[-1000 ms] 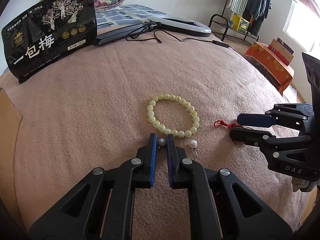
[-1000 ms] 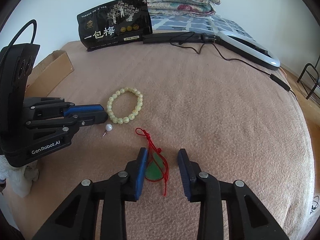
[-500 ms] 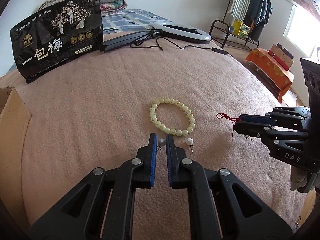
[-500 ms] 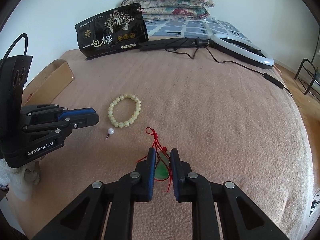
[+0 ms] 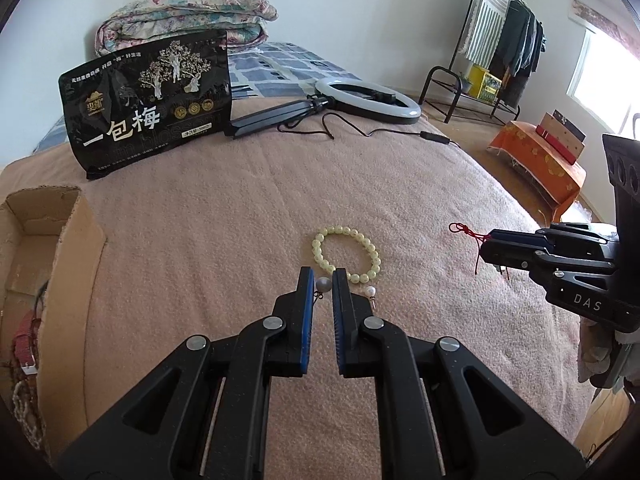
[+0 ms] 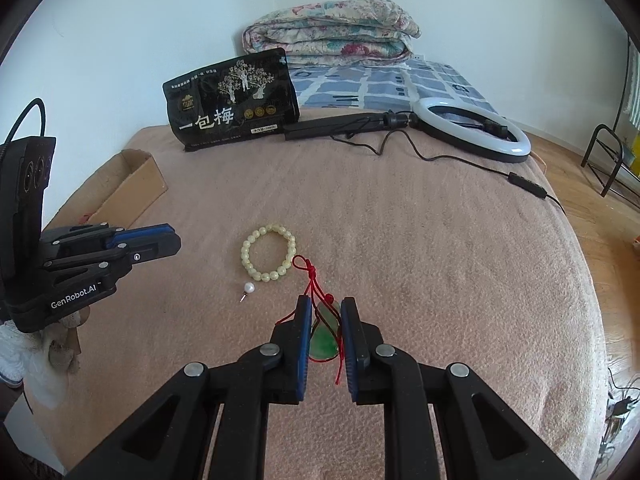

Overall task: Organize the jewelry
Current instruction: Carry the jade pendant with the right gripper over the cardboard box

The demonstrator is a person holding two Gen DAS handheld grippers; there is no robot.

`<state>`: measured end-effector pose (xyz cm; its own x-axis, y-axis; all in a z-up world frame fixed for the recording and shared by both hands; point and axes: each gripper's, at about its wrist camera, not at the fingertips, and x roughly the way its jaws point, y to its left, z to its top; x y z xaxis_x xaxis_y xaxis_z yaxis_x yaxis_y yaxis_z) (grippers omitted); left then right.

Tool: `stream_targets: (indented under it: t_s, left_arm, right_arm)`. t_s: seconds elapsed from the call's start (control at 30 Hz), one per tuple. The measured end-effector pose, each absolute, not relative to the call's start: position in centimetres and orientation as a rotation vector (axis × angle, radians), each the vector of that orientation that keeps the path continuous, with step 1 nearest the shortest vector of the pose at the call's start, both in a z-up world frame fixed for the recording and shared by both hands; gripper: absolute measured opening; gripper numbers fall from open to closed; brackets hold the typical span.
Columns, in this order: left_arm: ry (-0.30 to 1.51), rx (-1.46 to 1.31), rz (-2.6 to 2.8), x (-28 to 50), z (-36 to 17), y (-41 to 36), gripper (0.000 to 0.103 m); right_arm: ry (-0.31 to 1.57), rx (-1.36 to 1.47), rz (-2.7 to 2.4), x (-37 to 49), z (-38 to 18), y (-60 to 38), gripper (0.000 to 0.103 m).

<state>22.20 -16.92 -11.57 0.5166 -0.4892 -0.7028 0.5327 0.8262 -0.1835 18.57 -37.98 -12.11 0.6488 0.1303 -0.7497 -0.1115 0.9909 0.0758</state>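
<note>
My left gripper (image 5: 323, 285) is shut on a pearl earring (image 5: 323, 285), held above the pink blanket. A second pearl earring (image 5: 371, 291) (image 6: 249, 288) lies on the blanket just right of it. A pale yellow bead bracelet (image 5: 346, 252) (image 6: 269, 253) lies beyond both. My right gripper (image 6: 325, 312) is shut on a green jade pendant (image 6: 323, 344) with a red knotted cord (image 6: 306, 266) dangling from it. In the left wrist view the right gripper (image 5: 486, 246) shows at the right with the red cord (image 5: 466, 232) sticking out. The left gripper (image 6: 172, 240) appears at the left of the right wrist view.
An open cardboard box (image 5: 48, 240) (image 6: 128, 188) with several beaded pieces sits at the blanket's left edge. A black snack bag (image 5: 148, 108), a ring light (image 5: 368, 98) with its cable, and folded quilts (image 6: 332, 36) are at the back. An orange-covered stool (image 5: 540, 164) stands right.
My right gripper closed on the green pendant and rose with it, red cord hanging. My left gripper rose too, keeping the pearl earring pinched; bracelet and other earring stayed put.
</note>
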Motion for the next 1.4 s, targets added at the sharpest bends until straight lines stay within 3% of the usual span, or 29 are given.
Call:
stream_targets:
  t_s: [0.67, 1.4]
  left_arm:
    - [0.702, -0.018, -0.512, 18.4, -4.5, -7.5, 0.007]
    - [0.665, -0.075, -0.303, 16.0, -3.1, 5.7, 0.007]
  right_arm:
    - [0.734, -0.035, 0.207, 16.8, -4.7, -30.9, 0.013]
    - [0.692, -0.147, 0.373, 20.7, -1.9, -16.8, 0.013]
